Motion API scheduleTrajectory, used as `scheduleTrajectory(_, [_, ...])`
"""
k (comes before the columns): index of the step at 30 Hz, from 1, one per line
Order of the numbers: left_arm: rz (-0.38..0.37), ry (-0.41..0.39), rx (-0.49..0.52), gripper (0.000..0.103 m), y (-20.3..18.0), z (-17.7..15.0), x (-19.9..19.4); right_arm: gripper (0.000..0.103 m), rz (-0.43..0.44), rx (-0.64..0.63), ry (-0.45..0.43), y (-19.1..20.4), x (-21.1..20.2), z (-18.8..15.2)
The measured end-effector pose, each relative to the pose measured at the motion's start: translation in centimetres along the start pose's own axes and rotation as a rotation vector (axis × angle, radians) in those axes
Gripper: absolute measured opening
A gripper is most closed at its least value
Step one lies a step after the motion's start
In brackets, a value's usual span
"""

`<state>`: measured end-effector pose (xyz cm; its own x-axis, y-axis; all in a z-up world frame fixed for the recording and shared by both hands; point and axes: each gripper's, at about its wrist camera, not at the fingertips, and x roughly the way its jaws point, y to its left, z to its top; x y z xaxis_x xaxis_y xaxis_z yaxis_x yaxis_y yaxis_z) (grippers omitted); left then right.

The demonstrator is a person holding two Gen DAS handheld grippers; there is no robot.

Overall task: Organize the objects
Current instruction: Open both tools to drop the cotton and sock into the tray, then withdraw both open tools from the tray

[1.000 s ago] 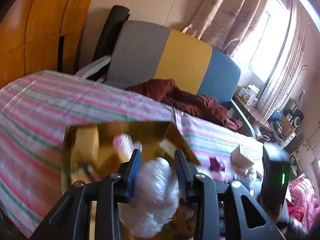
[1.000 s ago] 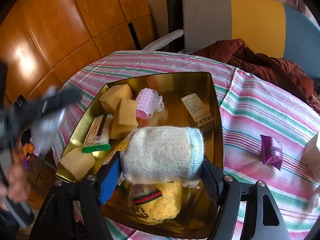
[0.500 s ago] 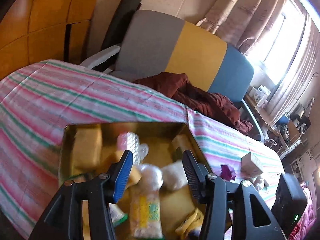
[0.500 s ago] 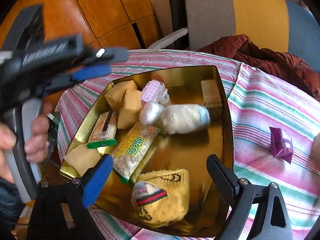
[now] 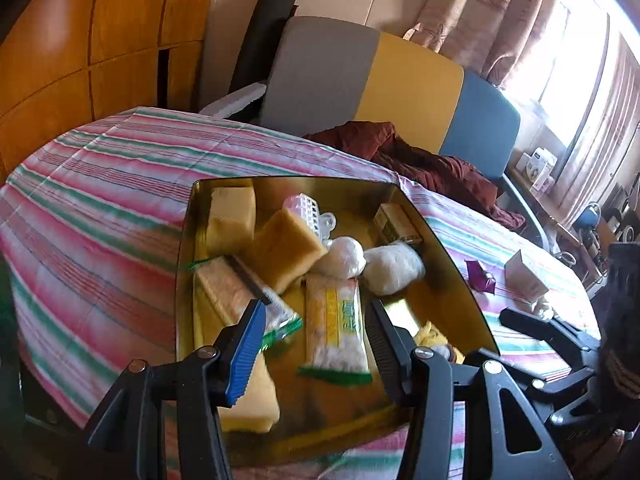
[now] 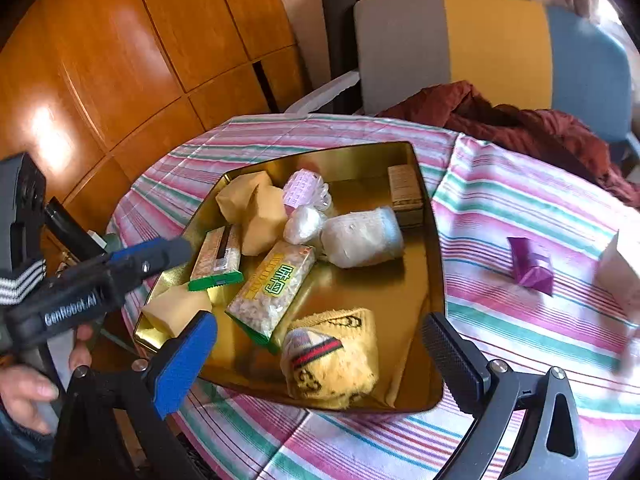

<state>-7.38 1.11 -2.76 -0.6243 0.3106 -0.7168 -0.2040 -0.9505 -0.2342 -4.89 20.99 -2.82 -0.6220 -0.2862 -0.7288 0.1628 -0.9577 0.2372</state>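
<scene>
Right gripper [image 6: 318, 354] jaws just opened wide, nothing held between them; left gripper [image 5: 316, 346] jaws are apart and empty above the gold tray [image 6: 434, 264] on the striped counter [image 6: 520, 208]. White sock roll [image 6: 360, 236], snack packet [image 6: 272, 292] and yellow sock [image 6: 336, 364] are seen lying in the tray

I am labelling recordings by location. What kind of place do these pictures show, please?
Probably a lived-in room of a home. A table under a striped cloth holds a gold tray of household odds and ends, a colour-block sofa stands behind it, and a curtain hangs at a sunny window.
</scene>
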Motion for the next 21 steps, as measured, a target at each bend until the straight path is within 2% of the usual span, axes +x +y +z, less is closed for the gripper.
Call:
scheduleTrajectory(7, [0.028, -0.03, 0.048, 0.052, -1.1, -1.2, -1.8, 0.103, -0.044, -0.005, -0.023, 0.5, -1.2, -0.9])
scheduleTrajectory(21, [0.066, -0.032, 0.084, 0.052, -2.0, -2.5, -3.0, 0.103, -0.083, -0.007, -0.041, 1.0, -2.5, -2.1])
